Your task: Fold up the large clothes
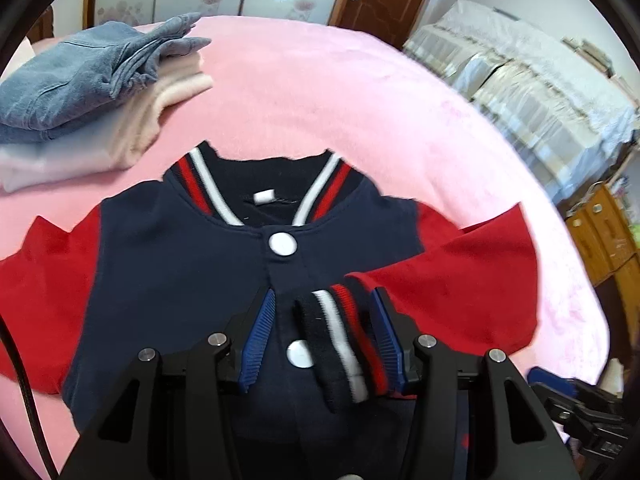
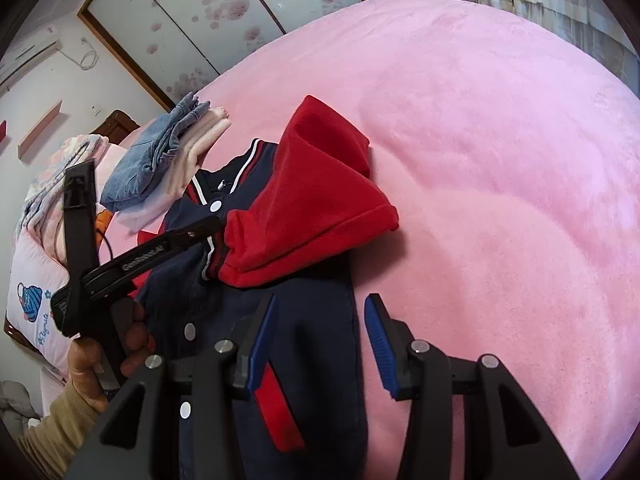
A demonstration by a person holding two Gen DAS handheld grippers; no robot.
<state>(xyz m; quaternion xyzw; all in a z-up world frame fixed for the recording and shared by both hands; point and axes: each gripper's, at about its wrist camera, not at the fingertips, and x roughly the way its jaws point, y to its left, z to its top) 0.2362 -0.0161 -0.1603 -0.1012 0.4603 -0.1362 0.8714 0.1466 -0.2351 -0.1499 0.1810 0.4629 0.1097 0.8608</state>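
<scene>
Pink plush bedding (image 1: 320, 92) fills most of both views, with a flowered sliding wardrobe and a brown door at the far wall.

On the bedding we see a navy jacket (image 1: 172, 264) with red sleeves, lying face up and snapped shut, its striped collar (image 1: 204, 188) pointing away from both claws. It lies directly under and ahead of the left claw, and under and to the left of the right claw.

Beyond the jacket, ahead and to the left of the left claw, sits a stack of folded clothes (image 1: 80, 120): a blue denim piece on top, pale pink and white ones beneath, well apart from the jacket.

One red sleeve (image 1: 460, 280) is folded in across the jacket's chest. Its striped cuff (image 1: 344, 340), black, white and red, runs between the blue pads of our left claw (image 1: 324, 336). The cuff lies against the right pad, while the left pad stands clear of it, so we cannot tell whether the claw is truly pinching it. From the right wrist view, the same claw reaches in from the left to the cuff end of the sleeve, with a hand (image 2: 100, 356) and a tan cuff of clothing behind it.

Our right claw (image 2: 320, 344) hangs released, pads apart, nothing between them but the jacket's right edge and bare bedding below.

White snaps (image 1: 283, 243) run down the jacket front, one just under the left claw.
</scene>
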